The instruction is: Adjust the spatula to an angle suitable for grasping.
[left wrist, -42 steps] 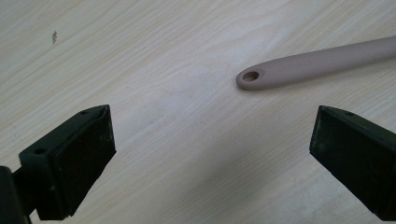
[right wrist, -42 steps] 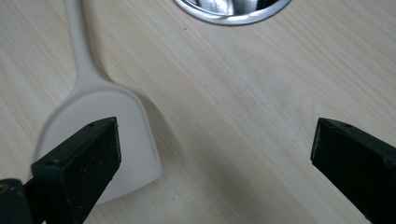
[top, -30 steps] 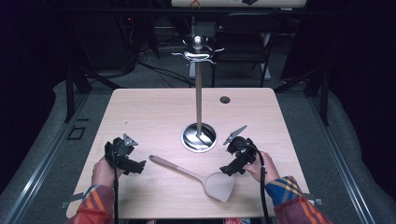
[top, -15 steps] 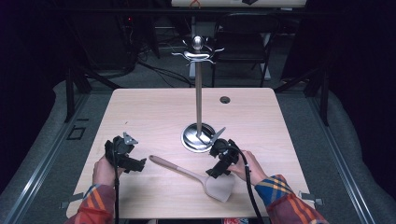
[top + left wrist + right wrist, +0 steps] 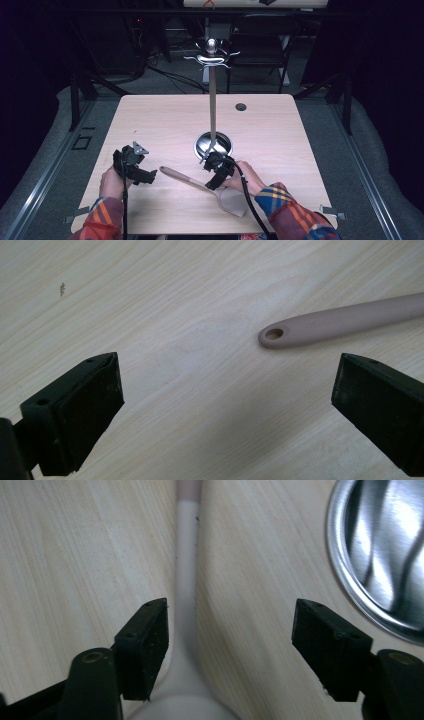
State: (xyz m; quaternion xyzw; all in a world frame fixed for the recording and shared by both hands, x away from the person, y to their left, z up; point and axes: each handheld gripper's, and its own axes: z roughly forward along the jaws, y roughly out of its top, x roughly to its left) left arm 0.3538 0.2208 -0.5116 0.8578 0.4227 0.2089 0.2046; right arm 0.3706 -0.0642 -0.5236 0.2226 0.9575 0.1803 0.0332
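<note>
A beige spatula (image 5: 192, 182) lies flat on the wooden table (image 5: 150, 120), with its blade (image 5: 232, 201) near the front edge and its handle pointing left. My right gripper (image 5: 212, 181) hovers over the neck of the spatula (image 5: 186, 580). Its jaws have just been closing and straddle the neck, with the left pad close beside it and the right pad well clear. My left gripper (image 5: 150, 176) rests to the left with its jaws wide open (image 5: 228, 362). Just beyond them is the spatula handle's end, with its hanging hole (image 5: 274, 334).
A metal utensil stand rises from a round shiny base (image 5: 213, 144) just behind my right gripper, and its hooks (image 5: 212, 57) are at the top. The base edge (image 5: 380, 555) shows beside the right jaw. A small round hole (image 5: 241, 106) sits at the table's far side.
My right gripper has moved left and slightly down, from beside the stand's base to over the spatula's neck, and its jaws have narrowed. The left gripper has stayed put.
</note>
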